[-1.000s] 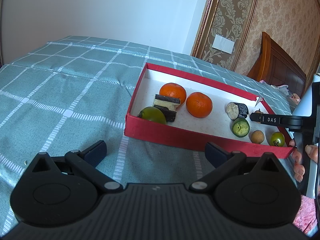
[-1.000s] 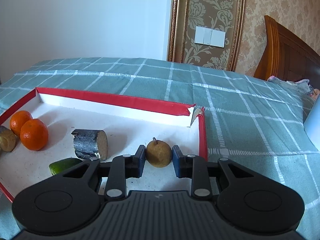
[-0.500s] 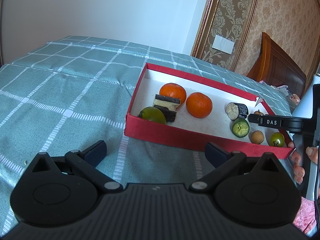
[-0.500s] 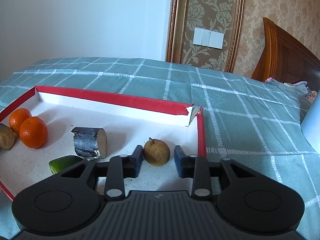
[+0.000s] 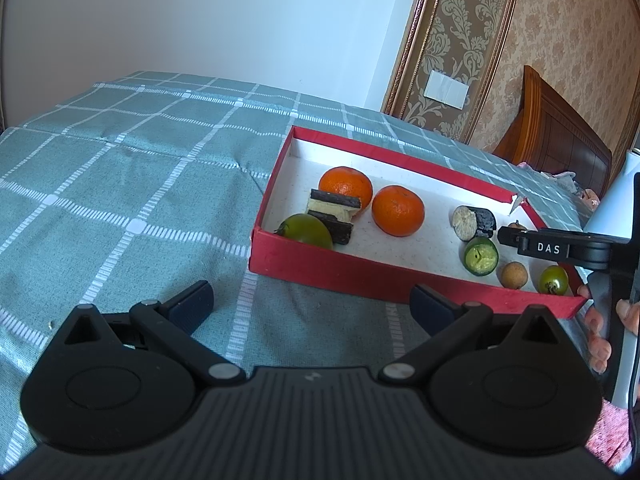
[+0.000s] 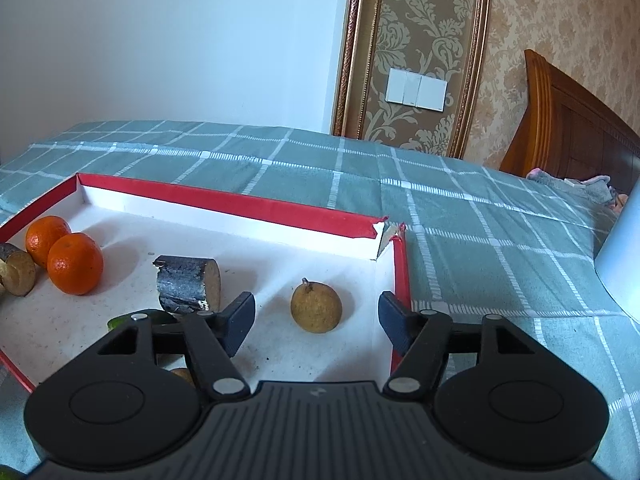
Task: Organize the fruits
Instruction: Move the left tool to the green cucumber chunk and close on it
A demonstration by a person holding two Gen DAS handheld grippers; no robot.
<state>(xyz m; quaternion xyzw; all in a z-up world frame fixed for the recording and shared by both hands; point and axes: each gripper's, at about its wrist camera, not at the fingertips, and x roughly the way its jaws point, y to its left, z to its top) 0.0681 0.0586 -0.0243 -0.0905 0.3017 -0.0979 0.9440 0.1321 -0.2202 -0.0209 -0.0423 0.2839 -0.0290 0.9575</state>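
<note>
Our right claw (image 6: 316,318) has just been opening, its jaws now released either side of the small round brown fruit (image 6: 316,306) lying free in the red cardboard tray (image 6: 248,206). Left of it we count two orange mandarins (image 6: 75,263). Our left claw (image 5: 312,304) gapes empty over the green checked cloth (image 5: 120,184).

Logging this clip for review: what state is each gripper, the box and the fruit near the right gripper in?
Right gripper: open, jaws just widened, holding nothing.
Left gripper: open, empty, over the bedspread.
Small brown fruit: resting on the box floor, between the right fingers, untouched.
Red box: lidless, one corner torn.
</note>
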